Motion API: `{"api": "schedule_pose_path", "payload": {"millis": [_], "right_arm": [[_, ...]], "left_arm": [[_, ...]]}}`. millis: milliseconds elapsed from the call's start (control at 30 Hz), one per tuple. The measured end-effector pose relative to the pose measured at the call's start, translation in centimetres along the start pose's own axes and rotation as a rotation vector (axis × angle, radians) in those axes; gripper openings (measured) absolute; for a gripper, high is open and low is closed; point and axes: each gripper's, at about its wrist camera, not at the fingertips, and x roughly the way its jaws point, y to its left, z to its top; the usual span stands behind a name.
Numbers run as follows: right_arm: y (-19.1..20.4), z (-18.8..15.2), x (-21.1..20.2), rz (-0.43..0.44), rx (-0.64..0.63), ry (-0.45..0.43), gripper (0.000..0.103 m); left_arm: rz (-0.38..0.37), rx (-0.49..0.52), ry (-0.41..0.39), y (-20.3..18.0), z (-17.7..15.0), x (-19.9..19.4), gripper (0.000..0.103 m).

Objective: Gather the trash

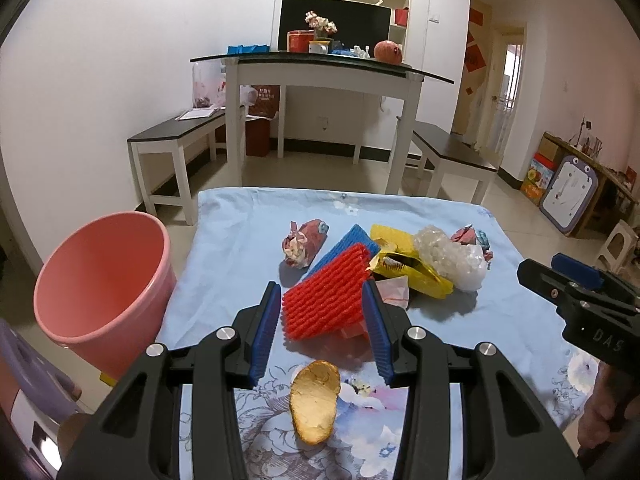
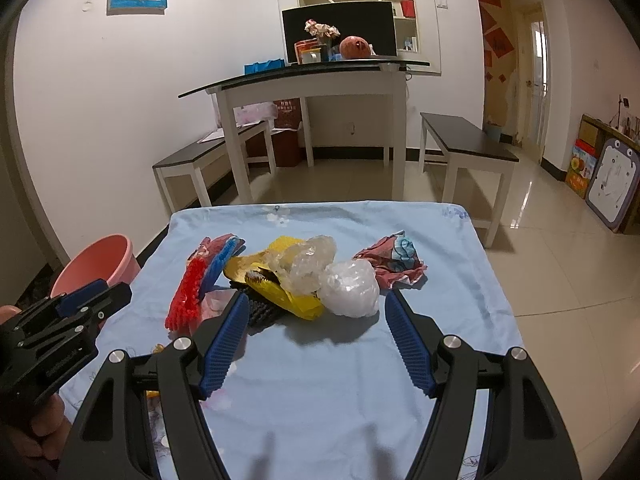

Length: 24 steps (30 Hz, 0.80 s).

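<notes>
Two tools are spread open over the blue-clothed tabletop [image 2: 460, 280]: the left tool [image 1: 322, 300] brackets the red ridged foam sheet [image 1: 324, 300] without gripping it, and the right tool [image 2: 314, 312] hangs before the white crumpled plastic bag [image 2: 352, 288]. A pink plastic bucket [image 1: 100, 280] stands beside the tabletop's left edge.

Black tongs [image 1: 322, 300] with ribbed blue pads [image 1: 266, 332], silver screws.

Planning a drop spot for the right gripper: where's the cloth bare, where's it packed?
Bare: the near cloth between the right gripper and the table's front edge, and the far strip behind the pile. Narrower room right of the crumpled red-blue wrapper. Crowded: centre-left, where the red foam net, yellow bag and white plastic wad touch or overlap.
</notes>
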Motion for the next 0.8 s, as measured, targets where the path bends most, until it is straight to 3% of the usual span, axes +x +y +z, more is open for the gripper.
{"api": "schedule_pose_path", "payload": {"millis": [800], "right_arm": [[0.0, -0.7, 1.2, 0.018, 0.001, 0.029, 0.067]], "left_arm": [[-0.072, -0.064, 0.053, 0.6, -0.3, 1.1, 0.043]]}}
